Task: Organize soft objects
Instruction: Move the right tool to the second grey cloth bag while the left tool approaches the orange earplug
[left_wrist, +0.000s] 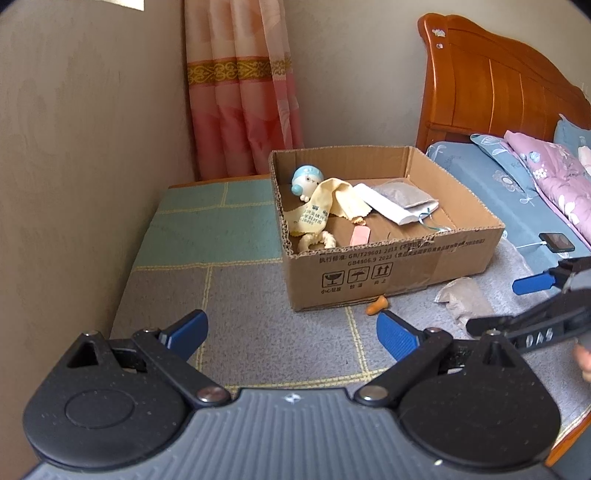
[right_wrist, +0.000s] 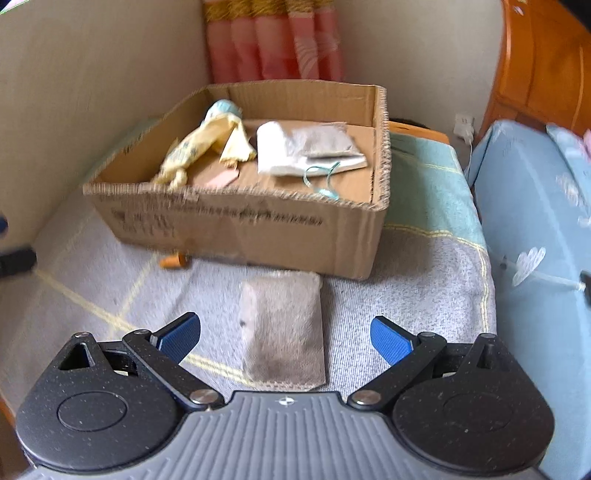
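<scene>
The right gripper (right_wrist: 285, 338) is wide open and holds nothing; a grey pouch (right_wrist: 284, 332) lies on the blanket (right_wrist: 424, 280) between its fingers. The left gripper (left_wrist: 291, 332) is also wide open and empty. Just beyond, an orange piece (left_wrist: 376, 305) touches the cardboard box (left_wrist: 388, 266), which contains a yellow cloth (left_wrist: 325, 206), a blue doll (left_wrist: 303, 180), a pink piece (left_wrist: 359, 235) and a grey bag (left_wrist: 402, 197). Behind hangs a curtain (left_wrist: 240, 92).

Soft daylight, fisheye-bent edges; the right wrist view is motion-blurred.
</scene>
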